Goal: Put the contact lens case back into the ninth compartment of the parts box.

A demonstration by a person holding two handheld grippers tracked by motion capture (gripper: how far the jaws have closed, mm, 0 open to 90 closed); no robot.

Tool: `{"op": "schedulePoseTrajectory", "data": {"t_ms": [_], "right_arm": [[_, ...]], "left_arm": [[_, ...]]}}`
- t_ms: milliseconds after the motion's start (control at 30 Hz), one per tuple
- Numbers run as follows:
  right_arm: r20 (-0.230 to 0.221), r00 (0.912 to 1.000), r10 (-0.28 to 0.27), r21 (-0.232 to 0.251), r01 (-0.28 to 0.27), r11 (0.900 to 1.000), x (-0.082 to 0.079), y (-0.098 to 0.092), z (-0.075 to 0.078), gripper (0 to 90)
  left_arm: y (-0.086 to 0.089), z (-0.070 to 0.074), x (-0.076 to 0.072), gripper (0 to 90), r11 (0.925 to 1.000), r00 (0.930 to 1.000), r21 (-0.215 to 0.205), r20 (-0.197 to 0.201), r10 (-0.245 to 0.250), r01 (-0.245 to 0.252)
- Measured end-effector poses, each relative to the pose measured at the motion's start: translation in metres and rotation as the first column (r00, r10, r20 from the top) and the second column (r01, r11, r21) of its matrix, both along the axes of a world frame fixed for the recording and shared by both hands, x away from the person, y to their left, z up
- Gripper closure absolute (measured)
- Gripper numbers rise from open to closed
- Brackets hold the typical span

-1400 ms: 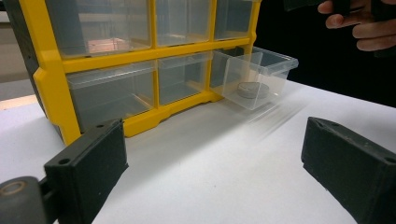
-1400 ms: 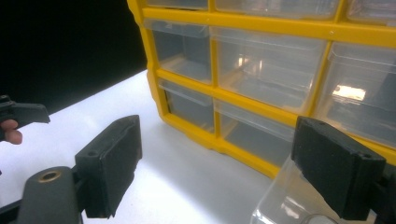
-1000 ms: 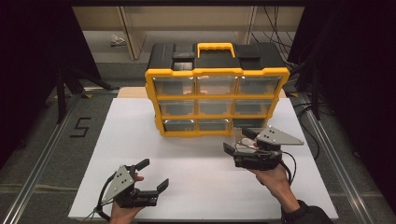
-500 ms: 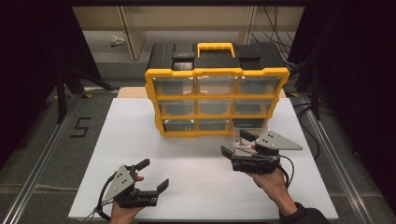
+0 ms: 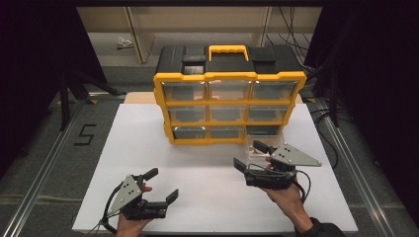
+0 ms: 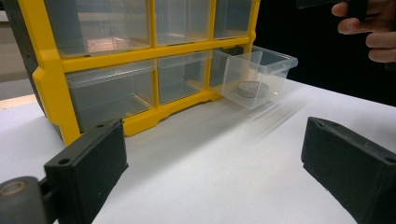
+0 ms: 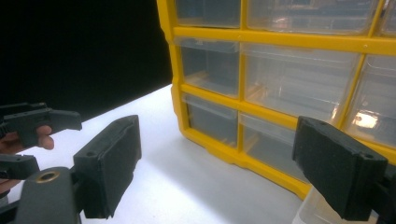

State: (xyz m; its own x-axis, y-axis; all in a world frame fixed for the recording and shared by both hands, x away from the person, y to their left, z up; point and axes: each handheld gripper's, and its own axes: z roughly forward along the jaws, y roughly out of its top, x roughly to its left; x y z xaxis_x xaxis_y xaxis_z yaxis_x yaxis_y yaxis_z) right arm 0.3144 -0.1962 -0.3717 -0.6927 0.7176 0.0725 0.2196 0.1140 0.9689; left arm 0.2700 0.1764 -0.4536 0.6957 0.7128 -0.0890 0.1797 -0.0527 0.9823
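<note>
A yellow and black organizer (image 5: 230, 106) with clear drawers stands at the back middle of the white table (image 5: 148, 148). Its bottom right drawer (image 5: 264, 140) is pulled out. In the left gripper view that drawer (image 6: 254, 74) holds a round grey disc (image 6: 252, 88). My right gripper (image 5: 247, 154) is open just in front of the pulled drawer, with nothing between its jaws. My left gripper (image 5: 163, 182) rests open and empty near the front left edge. The right gripper view looks at the organizer's lower left drawers (image 7: 280, 37) between open pads (image 7: 109, 163).
The table's front edge lies just below both hands. Dark floor with metal rails (image 5: 44, 173) flanks the table, and a "5" marking (image 5: 85, 134) sits on the left. Cables (image 5: 321, 118) trail at the right. My left gripper (image 7: 32, 126) appears far left in the right gripper view.
My right gripper has drawn back a little leftward and toward the person, away from the pulled drawer. The left gripper has stayed still.
</note>
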Motion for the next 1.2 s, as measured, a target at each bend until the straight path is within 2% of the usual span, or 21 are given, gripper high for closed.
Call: {"op": "schedulePoseTrajectory", "data": {"t_ms": [233,567,1200], "right_arm": [[0.02,0.9998,0.001,0.013,-0.001,1.0,-0.007,-0.005,-0.005,15.2],[0.042,0.9991,-0.011,0.019,0.01,1.0,-0.016,-0.014,-0.022,14.8],[0.022,0.9984,-0.052,0.024,0.051,0.998,-0.028,-0.033,-0.04,14.3]], "left_arm": [[0.0,0.0,0.0,6.4,1.0,1.0,0.001,0.0,-0.002,0.002],[0.0,0.0,0.0,6.4,1.0,1.0,0.003,0.001,-0.004,0.004],[-0.001,-0.001,0.0,6.4,1.0,1.0,0.006,-0.004,-0.006,0.006]]}}
